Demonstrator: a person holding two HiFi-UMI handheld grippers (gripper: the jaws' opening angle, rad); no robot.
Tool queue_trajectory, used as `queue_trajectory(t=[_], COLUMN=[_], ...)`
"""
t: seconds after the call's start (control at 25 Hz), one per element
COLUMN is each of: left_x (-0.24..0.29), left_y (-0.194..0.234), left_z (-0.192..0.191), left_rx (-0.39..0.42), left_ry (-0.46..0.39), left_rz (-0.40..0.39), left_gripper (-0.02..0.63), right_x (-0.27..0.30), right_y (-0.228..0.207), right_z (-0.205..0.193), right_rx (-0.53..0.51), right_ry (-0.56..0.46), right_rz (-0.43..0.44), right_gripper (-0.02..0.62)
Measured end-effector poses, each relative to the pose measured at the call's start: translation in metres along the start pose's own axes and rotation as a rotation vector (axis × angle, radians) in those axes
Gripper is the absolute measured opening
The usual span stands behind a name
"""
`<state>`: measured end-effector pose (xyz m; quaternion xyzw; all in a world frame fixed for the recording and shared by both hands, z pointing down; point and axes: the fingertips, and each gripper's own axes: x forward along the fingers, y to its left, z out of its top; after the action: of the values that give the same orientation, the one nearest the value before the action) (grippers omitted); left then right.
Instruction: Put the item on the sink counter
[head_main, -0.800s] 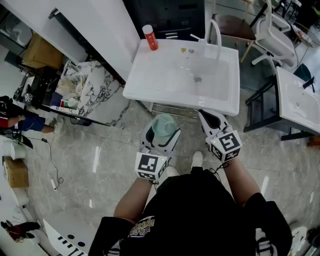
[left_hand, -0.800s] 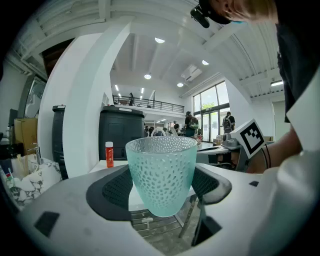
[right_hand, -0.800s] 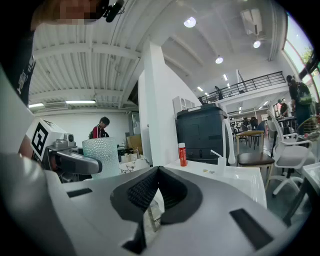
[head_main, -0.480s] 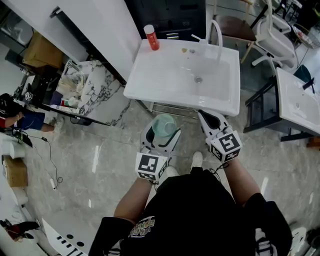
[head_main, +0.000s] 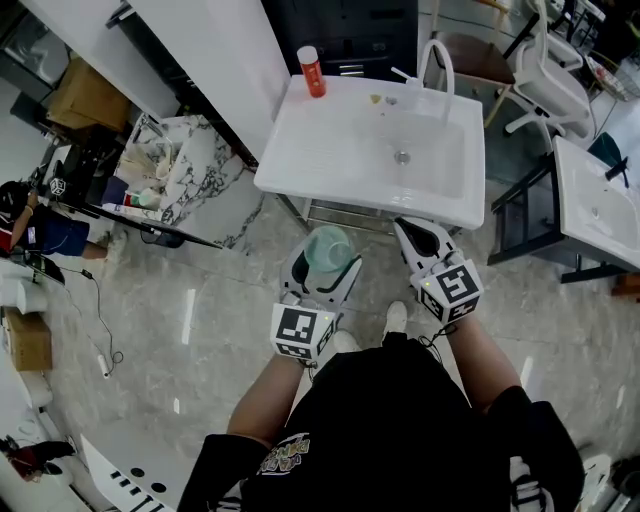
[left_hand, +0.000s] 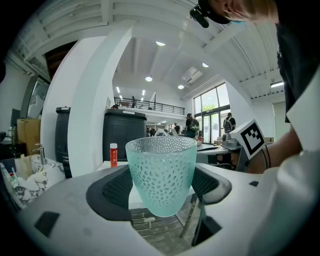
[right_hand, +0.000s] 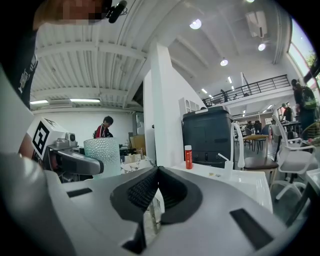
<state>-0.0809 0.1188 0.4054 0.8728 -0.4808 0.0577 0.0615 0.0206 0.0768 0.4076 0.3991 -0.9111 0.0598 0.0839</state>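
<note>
A teal dimpled glass cup (left_hand: 161, 175) stands upright between the pads of my left gripper (left_hand: 161, 187), which is shut on its sides. From the head view the cup (head_main: 327, 248) and left gripper (head_main: 325, 262) hang over the floor just in front of the white sink counter (head_main: 320, 150). To their right my right gripper (head_main: 415, 232) is shut and empty, its tip near the counter's front edge. In the right gripper view that gripper's (right_hand: 156, 175) pads meet, with the cup (right_hand: 102, 155) off to the left.
A red bottle (head_main: 312, 72) stands on the counter's back left corner, a white faucet (head_main: 440, 60) at the back right. A cluttered marble table (head_main: 170, 170) lies left, a second sink (head_main: 600, 210) and a white chair (head_main: 545, 75) right.
The sink has slid slightly to the right in the head view. Both grippers and the cup hold their places.
</note>
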Motion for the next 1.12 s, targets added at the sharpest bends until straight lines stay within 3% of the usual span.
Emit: queue_trajectory(t=[0.64, 1.12], left_x=[-0.046, -0.05], left_y=[0.037, 0.055], left_z=[-0.01, -0.007], left_rx=[-0.003, 0.017], left_ry=[-0.003, -0.003], left_rz=[-0.007, -0.004], left_gripper=[0.334, 0.334], right_x=[0.025, 0.041], right_y=[0.05, 0.051], right_z=[0.005, 0.02], right_rx=[-0.006, -0.024], right_ry=[-0.012, -0.044], right_rz=[-0.016, -0.027], right_gripper=[0.054, 0.054])
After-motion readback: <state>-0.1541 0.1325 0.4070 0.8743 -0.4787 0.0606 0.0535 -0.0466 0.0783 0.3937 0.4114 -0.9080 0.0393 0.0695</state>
